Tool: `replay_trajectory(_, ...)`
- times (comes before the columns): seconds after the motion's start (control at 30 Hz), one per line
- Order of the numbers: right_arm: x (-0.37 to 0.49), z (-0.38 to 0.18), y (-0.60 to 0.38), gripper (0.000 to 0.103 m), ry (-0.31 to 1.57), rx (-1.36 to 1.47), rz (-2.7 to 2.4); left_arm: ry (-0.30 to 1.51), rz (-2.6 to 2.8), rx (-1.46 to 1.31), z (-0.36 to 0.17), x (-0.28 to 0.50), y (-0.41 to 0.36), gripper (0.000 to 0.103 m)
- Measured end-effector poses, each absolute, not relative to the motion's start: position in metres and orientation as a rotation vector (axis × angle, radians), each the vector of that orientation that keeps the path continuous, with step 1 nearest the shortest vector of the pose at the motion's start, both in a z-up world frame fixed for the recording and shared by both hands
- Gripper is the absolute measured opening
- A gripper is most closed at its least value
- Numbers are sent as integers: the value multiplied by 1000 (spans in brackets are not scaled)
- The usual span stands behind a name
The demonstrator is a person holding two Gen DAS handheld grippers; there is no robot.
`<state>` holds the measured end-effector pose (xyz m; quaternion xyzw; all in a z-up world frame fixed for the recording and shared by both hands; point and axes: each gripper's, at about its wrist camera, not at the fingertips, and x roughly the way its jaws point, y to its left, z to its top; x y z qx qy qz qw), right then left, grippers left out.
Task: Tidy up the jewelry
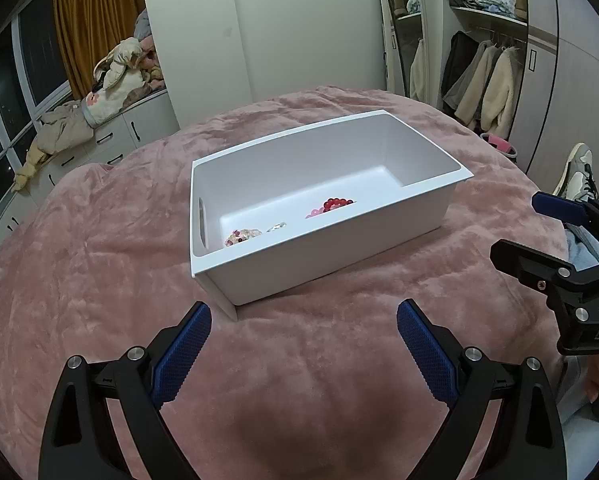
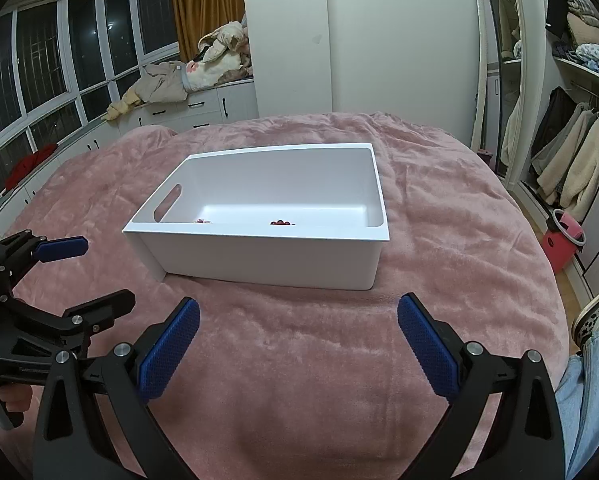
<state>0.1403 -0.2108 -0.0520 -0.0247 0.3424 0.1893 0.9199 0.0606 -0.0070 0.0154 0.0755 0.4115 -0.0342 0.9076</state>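
Note:
A white plastic bin (image 1: 283,268) stands on the pink blanket; it also shows in the right wrist view (image 2: 259,258). Inside lie a red bead bracelet (image 1: 336,203), a pink bead piece (image 1: 314,213), a small clear piece (image 1: 276,227) and a pale beaded bracelet (image 1: 241,236). In the right wrist view only the red beads (image 2: 282,223) and a pale piece (image 2: 203,221) peek over the near wall. My left gripper (image 1: 303,354) is open and empty, short of the bin. My right gripper (image 2: 298,354) is open and empty, also short of the bin.
The pink blanket (image 1: 99,260) covers the bed. The right gripper shows at the right edge of the left wrist view (image 1: 535,236); the left gripper shows at the left edge of the right wrist view (image 2: 79,276). A wardrobe with coats (image 2: 571,160) stands right; a pink bucket (image 2: 563,240) sits on the floor.

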Motion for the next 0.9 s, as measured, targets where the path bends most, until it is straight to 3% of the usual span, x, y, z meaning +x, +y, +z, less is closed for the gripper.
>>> replay_trajectory(0.9, 140, -53, -212, 98, 705, -50, 388, 850, -38, 163, 13, 60, -11, 95)
